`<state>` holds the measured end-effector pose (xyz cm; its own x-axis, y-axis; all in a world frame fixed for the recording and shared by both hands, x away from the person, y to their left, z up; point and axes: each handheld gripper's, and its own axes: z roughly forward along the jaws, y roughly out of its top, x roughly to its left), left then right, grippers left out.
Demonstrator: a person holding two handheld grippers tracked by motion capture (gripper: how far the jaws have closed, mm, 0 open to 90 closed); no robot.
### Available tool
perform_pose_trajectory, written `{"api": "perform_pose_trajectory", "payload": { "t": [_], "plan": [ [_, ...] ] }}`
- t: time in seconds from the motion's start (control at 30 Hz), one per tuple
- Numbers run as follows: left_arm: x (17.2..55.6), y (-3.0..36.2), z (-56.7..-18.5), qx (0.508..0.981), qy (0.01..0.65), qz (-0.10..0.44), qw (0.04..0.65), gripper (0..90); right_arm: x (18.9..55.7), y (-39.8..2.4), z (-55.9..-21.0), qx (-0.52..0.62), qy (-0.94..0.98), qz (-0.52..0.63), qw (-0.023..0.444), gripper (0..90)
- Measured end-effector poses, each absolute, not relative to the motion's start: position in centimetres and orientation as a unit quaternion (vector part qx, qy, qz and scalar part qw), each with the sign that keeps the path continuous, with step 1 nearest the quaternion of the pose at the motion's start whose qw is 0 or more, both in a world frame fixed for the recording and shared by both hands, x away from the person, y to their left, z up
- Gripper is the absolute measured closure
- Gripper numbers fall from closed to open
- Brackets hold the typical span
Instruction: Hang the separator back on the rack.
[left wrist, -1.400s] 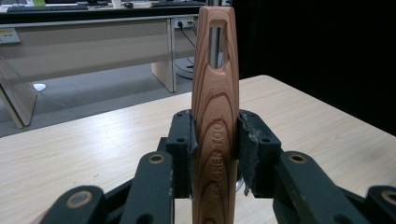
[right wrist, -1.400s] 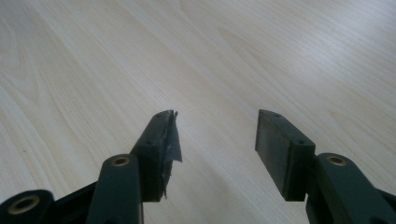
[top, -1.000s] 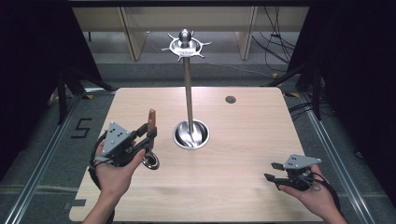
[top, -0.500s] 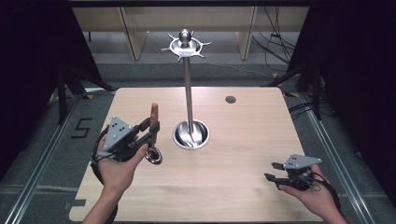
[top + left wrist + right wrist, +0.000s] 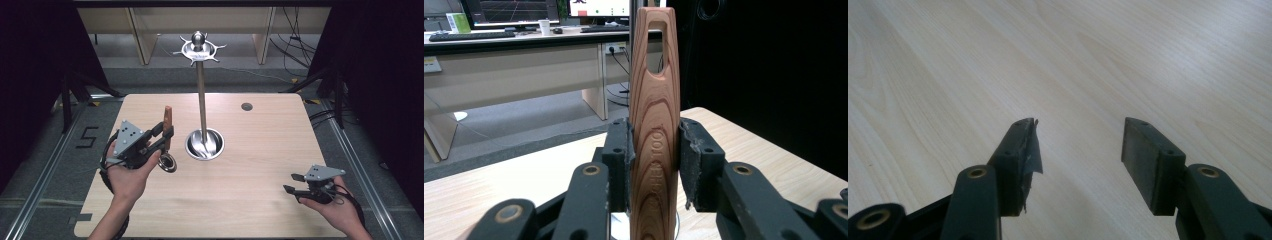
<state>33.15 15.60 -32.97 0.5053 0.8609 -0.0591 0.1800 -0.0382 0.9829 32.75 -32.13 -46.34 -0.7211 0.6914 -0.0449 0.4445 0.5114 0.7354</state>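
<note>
My left gripper (image 5: 166,136) is shut on a wooden-handled utensil (image 5: 169,120), held upright above the table's left half. Its metal ring end (image 5: 168,163) hangs below the jaws. In the left gripper view the handle (image 5: 655,115) stands between both pads (image 5: 619,150), with a slot near its top. A metal stand (image 5: 201,100) rises from a round base (image 5: 205,145) at the table's centre, to the right of the utensil, and carries a ring of hooks (image 5: 198,50) on top. My right gripper (image 5: 291,183) rests open near the front right corner, over bare wood (image 5: 1080,145).
The wooden table (image 5: 260,150) has a small dark round hole (image 5: 246,106) at the back right. Dark curtains flank both sides. Beyond the far edge are shelving legs and cables on the floor.
The left gripper has drifted a little up and right toward the stand, with the utensil still in it. The right gripper has stayed in place.
</note>
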Motion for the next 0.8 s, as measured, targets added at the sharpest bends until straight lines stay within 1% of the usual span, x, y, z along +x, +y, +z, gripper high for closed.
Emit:
{"api": "perform_pose_trajectory", "payload": {
  "t": [0.8],
  "plan": [
    [33.7,14.5,-31.4,0.641,0.392,0.315,0.580,67.2,32.7,-32.2,-46.3,0.333,0.852,0.365,0.171,48.2]
  ]
}}
